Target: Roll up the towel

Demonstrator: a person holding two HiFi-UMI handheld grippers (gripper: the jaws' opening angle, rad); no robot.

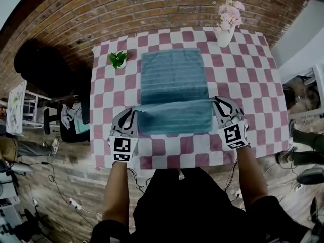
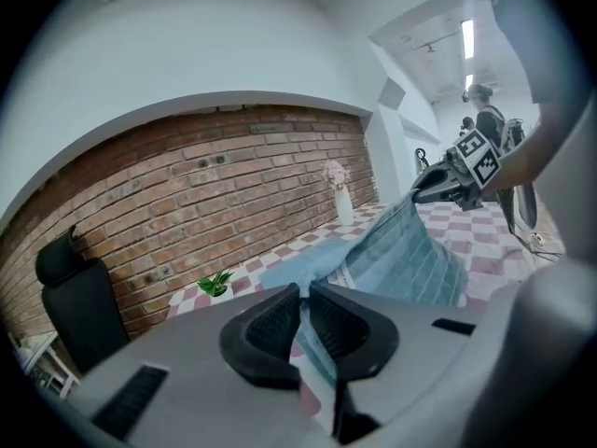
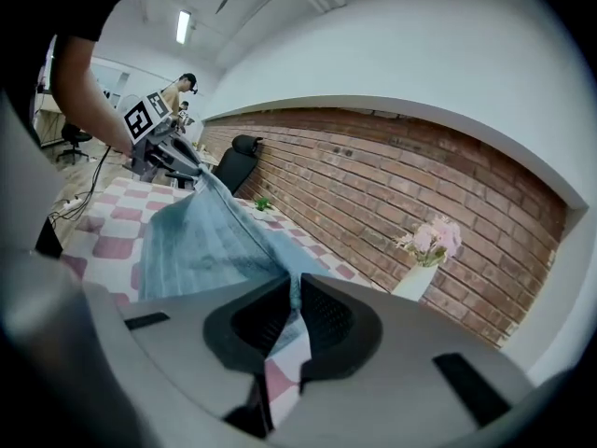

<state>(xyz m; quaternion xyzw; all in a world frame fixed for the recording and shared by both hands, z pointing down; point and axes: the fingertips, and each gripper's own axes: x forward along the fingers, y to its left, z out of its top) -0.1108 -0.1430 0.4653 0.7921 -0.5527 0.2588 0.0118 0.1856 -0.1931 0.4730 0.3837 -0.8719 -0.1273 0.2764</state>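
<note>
A blue-grey ribbed towel (image 1: 173, 80) lies on the checked table, its near part folded over and lifted. My left gripper (image 1: 132, 112) is shut on the towel's near left corner (image 2: 308, 343). My right gripper (image 1: 216, 103) is shut on the near right corner (image 3: 291, 317). The folded edge (image 1: 174, 105) stretches taut between them, and the doubled near flap (image 1: 175, 118) hangs below it. In the left gripper view the towel (image 2: 401, 255) runs across to the right gripper (image 2: 448, 183). In the right gripper view the towel (image 3: 201, 236) reaches the left gripper (image 3: 173, 157).
The red-and-white checked tablecloth (image 1: 253, 80) covers the table. A small green plant (image 1: 118, 59) stands at the towel's far left, a white vase of pink flowers (image 1: 227, 22) at the far right. A brick wall (image 1: 152, 9) lies behind; a black chair (image 1: 40, 62) stands left.
</note>
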